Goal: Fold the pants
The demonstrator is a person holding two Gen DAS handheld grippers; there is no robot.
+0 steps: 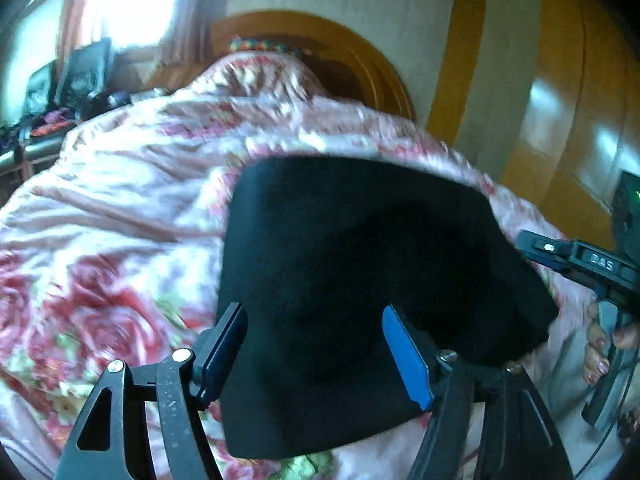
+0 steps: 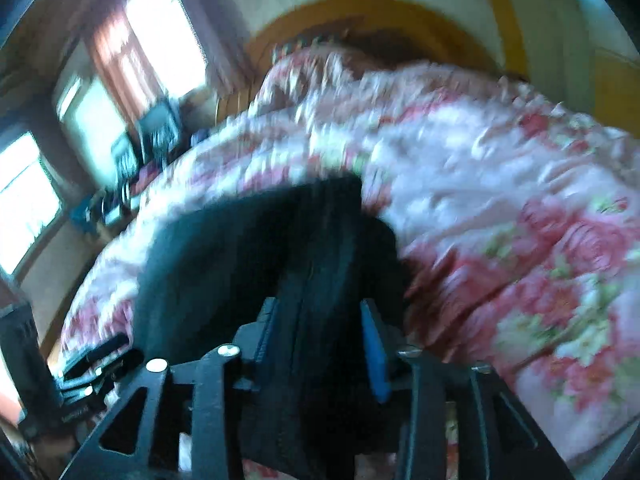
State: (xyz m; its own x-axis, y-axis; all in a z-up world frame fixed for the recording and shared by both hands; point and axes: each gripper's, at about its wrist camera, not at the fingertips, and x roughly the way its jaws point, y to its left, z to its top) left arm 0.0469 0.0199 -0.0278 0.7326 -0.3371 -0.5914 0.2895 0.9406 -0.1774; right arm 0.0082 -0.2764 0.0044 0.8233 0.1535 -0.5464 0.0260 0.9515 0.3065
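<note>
A floral pink quilt (image 1: 120,208) covers the bed, and I take it as my landmark. Beyond its far end rises a rounded wooden headboard (image 1: 360,64), with bright windows (image 1: 132,4) off to the left of it. The black pants (image 1: 360,280) lie folded on the quilt's near part. My left gripper (image 1: 316,356) stands wide over them, fingers apart, pinching nothing. My right gripper (image 2: 320,344) has a thick bunch of the pants (image 2: 320,264) between its fingers, pressed close on both sides. The right view is badly smeared, so the cloth's edges there are hard to read; the left view cuts my right hand (image 1: 600,344) at its edge.
</note>
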